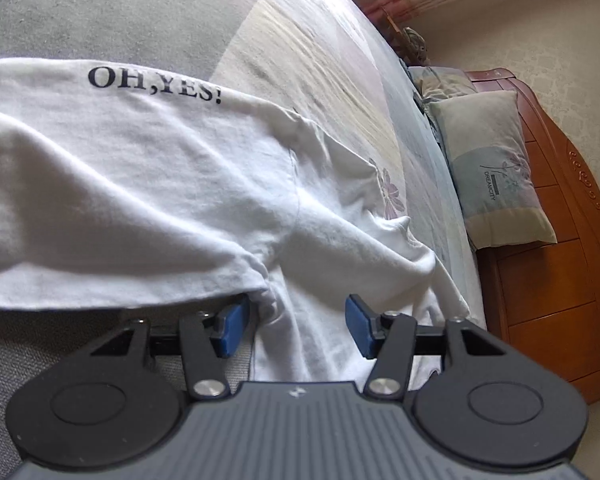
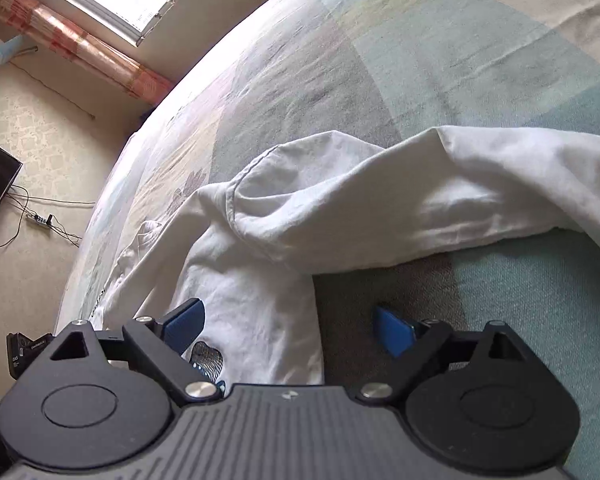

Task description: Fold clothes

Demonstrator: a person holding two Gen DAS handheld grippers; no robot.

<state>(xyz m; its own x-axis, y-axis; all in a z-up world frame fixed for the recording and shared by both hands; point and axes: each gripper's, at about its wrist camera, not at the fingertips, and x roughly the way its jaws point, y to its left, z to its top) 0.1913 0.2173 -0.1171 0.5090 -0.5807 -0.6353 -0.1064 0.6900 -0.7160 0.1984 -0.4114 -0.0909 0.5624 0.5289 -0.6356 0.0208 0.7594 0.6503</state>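
Two tools released | left tool [image 1: 296, 326], right tool [image 2: 288, 326] | white shirt [image 1: 140, 184] lies just ahead, unheld

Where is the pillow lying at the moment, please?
In the left wrist view, the pillow lies at the right, propped at the bed's head against the wooden headboard, beyond the white T-shirt.

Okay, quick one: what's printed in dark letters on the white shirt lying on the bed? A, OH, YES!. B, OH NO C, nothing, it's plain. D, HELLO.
A: the left wrist view shows the dark print reading "OH,YES!" on the white shirt, which lies spread on the bed sheet.
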